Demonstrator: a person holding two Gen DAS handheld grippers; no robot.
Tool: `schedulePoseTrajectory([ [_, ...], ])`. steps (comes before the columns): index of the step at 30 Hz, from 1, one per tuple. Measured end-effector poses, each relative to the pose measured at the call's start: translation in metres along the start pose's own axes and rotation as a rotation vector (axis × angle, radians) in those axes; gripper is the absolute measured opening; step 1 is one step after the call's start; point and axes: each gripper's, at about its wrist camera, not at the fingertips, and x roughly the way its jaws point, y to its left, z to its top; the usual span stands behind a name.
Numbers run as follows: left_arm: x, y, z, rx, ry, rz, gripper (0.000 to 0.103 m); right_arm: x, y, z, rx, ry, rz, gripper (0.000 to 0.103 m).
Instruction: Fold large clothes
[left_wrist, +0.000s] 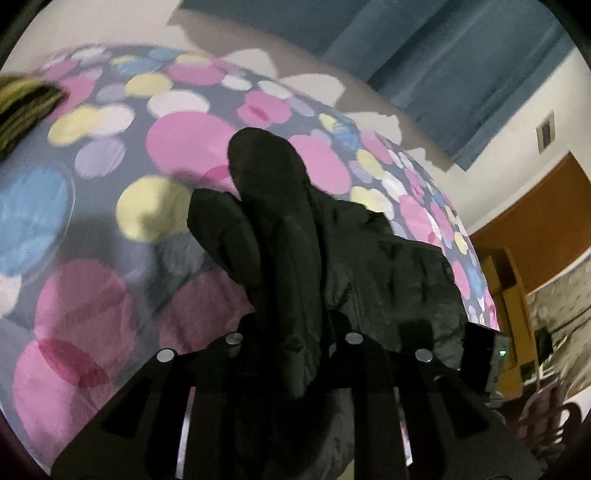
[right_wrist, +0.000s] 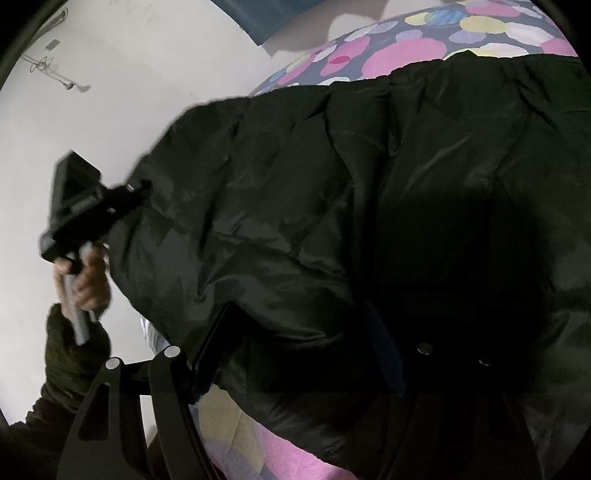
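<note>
Left wrist view showed my left gripper (left_wrist: 291, 332) clamped on a fold of the black quilted jacket (left_wrist: 388, 266), lifted above the spotted bedspread (left_wrist: 92, 221); my right gripper (right_wrist: 295, 354) gripped its hem.

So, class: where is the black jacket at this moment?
The black jacket lies on the spotted bedspread; in the right wrist view its left edge is pinched in the left gripper.

Bed (left_wrist: 92, 236) under a dotted cover, pink, yellow, blue; black padded jacket (right_wrist: 332, 206) lying across; olive cloth (left_wrist: 22, 107) far left.
</note>
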Motion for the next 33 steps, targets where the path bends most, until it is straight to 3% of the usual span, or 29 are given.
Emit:
schedulePoseTrajectory([
  [11,0.002,-0.132,0.021,0.225,0.023,0.134,0.017,-0.018,-0.011,0.013,0.021,0.03,0.101,0.07],
  [16,0.022,-0.192,0.017,0.358,0.045,0.189,0.017,-0.06,-0.027,0.021,0.033,-0.047,0.085,0.071],
  [19,0.044,-0.231,0.005,0.452,0.067,0.21,0.017,-0.093,-0.05,0.031,0.115,-0.121,0.117,0.071],
  [25,0.093,-0.292,-0.034,0.614,0.098,0.211,0.017,-0.157,-0.086,0.048,0.251,-0.279,0.281,0.071],
  [33,0.142,-0.33,-0.084,0.76,0.131,0.217,0.017,-0.153,-0.107,0.051,0.308,-0.244,0.286,0.071],
])
